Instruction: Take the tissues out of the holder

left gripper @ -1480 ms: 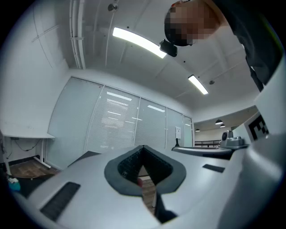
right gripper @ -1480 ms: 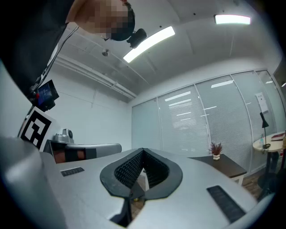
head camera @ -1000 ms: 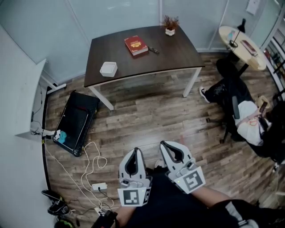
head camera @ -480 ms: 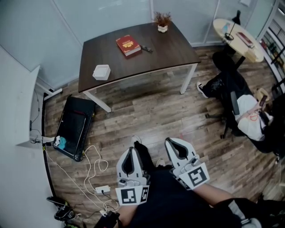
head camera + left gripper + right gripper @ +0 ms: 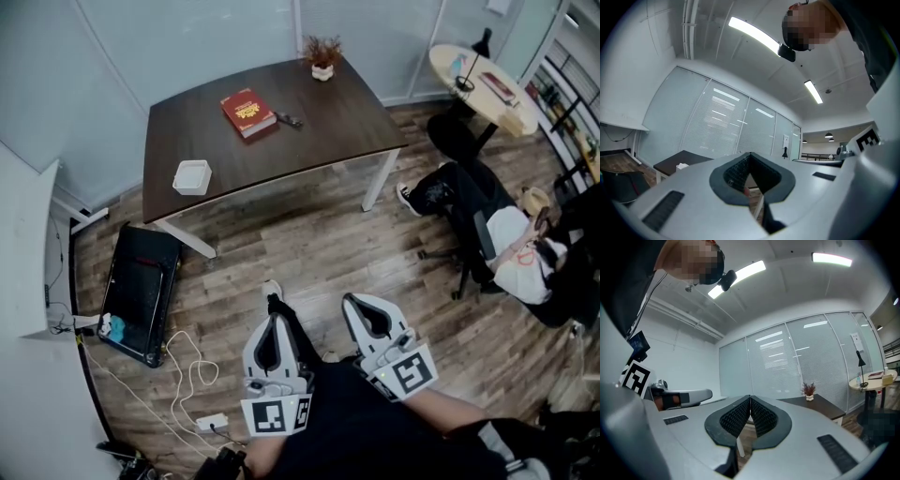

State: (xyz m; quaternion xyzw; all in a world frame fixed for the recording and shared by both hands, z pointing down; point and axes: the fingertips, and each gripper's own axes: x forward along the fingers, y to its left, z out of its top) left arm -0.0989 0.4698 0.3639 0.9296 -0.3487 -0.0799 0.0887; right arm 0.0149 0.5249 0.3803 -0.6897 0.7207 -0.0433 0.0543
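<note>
Approach step, by the look of it; nothing of the task touched yet.

Largest thing: the dark desk (image 5: 328, 112), across the wood floor. Off the desk's right end, a seated person (image 5: 511, 253) beside a small round table (image 5: 473, 94); no part in the job.

Well short of the desk's front edge, side by side and aimed toward it: left hand-held gripper (image 5: 273, 319) and right hand-held gripper (image 5: 354, 300). Both closed tip to tip and holding nothing, as read in the two gripper views.

On the desk toward its back, a red book (image 5: 247, 112). Close to the desk's front left corner, the white holder (image 5: 192, 176), tissues presumably inside but too small to make out. At the desk's back edge, a little potted plant (image 5: 322, 58).

Next, most likely: close the gap to the desk's front left corner, open one pair of jaws, steady the holder with the other, then pinch the top tissue and lift.
</note>
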